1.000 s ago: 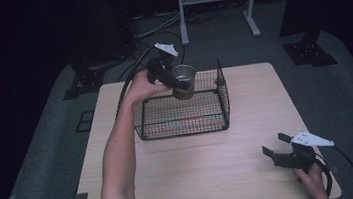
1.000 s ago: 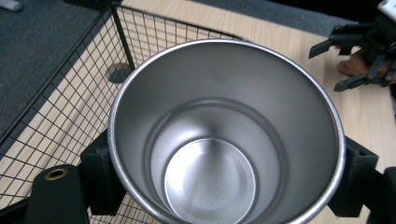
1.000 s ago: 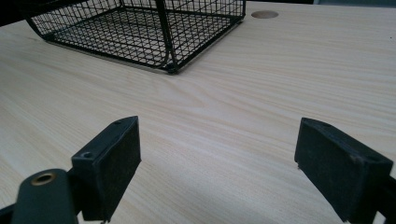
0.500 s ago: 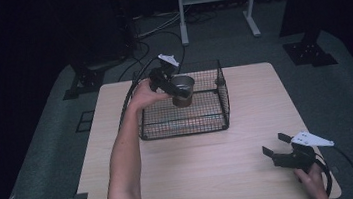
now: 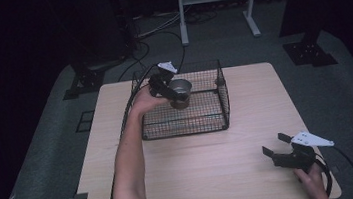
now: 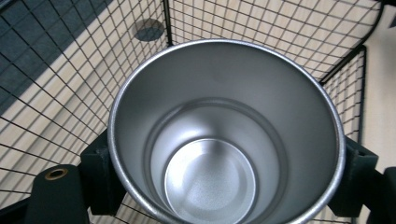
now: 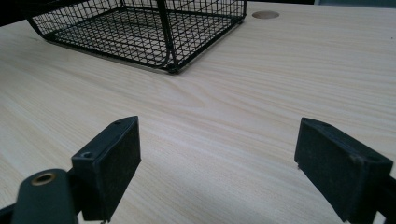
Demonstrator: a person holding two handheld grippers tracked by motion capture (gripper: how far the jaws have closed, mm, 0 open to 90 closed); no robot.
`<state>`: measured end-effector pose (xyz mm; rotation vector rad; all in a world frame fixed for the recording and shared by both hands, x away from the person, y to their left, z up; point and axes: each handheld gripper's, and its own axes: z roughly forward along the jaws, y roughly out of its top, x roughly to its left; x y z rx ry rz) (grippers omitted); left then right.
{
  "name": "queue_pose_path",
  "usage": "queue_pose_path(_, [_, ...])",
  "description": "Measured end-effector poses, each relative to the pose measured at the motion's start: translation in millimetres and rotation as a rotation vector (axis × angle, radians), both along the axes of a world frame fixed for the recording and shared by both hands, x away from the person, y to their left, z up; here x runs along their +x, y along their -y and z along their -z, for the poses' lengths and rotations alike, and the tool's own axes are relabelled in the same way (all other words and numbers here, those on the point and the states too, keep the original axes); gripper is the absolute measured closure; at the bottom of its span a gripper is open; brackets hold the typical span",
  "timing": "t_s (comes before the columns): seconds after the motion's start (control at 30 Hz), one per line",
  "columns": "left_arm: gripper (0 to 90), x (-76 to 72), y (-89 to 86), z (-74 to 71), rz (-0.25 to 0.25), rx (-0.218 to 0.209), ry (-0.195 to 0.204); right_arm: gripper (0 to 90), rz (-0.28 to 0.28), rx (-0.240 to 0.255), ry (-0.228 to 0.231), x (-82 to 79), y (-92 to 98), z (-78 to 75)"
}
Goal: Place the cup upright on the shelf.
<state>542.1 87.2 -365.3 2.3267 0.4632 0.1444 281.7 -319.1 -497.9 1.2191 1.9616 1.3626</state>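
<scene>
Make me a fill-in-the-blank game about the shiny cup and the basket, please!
1. The left gripper is holding a shiny metal ____ between its jaws.
2. Looking down into the metal cup from the left gripper view, there is ____ inside it.
3. The wire basket is colored ____.
4. The right gripper hangs over the bare wooden table with its jaws ____.

Missing words: cup; nothing; black; open

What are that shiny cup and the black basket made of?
The cup looks like brushed stainless steel: silvery, softly reflective inside. The basket appears to be thin metal wire with a black coating, judging by its fine open grid.
</scene>
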Motion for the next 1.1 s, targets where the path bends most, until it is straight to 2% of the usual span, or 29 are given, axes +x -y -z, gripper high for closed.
queue_pose_path(0.13, [17.7,1.4,2.7,2.9,0.002,0.022,0.038,13.7,-0.002,0.000,0.001,0.0,0.1,0.0])
queue_pose_path(0.23, [17.7,3.4,4.4,7.1,-0.012,0.006,0.037,13.7,-0.003,0.000,0.002,0.0,0.0,0.1])
queue_pose_path(0.3, [17.7,6.2,3.3,12.1,-0.023,-0.004,0.024,13.7,-0.004,0.000,0.003,-0.1,0.1,0.1])
queue_pose_path(0.4, [17.7,8.4,2.8,16.2,-0.025,0.003,0.011,13.7,-0.005,0.000,0.004,-0.1,0.2,0.1])
queue_pose_path(0.77, [17.7,14.4,11.8,36.6,-0.017,0.061,-0.035,13.7,-0.007,0.000,0.006,-0.1,0.2,0.1])
queue_pose_path(0.87, [17.7,15.1,12.3,39.1,-0.031,0.064,-0.044,13.7,-0.008,0.001,0.006,-0.1,0.2,0.1])
queue_pose_path(0.97, [17.6,15.5,12.8,41.2,-0.023,0.100,-0.046,13.7,-0.009,0.000,0.007,-0.2,0.2,0.1])
queue_pose_path(1.07, [17.6,15.6,13.3,42.1,-0.023,0.101,-0.050,13.7,-0.010,0.000,0.007,-0.2,0.3,0.1])
queue_pose_path(1.1, [17.6,16.6,13.6,43.6,-0.023,0.109,-0.062,13.7,-0.010,0.001,0.007,-0.2,0.3,0.1])
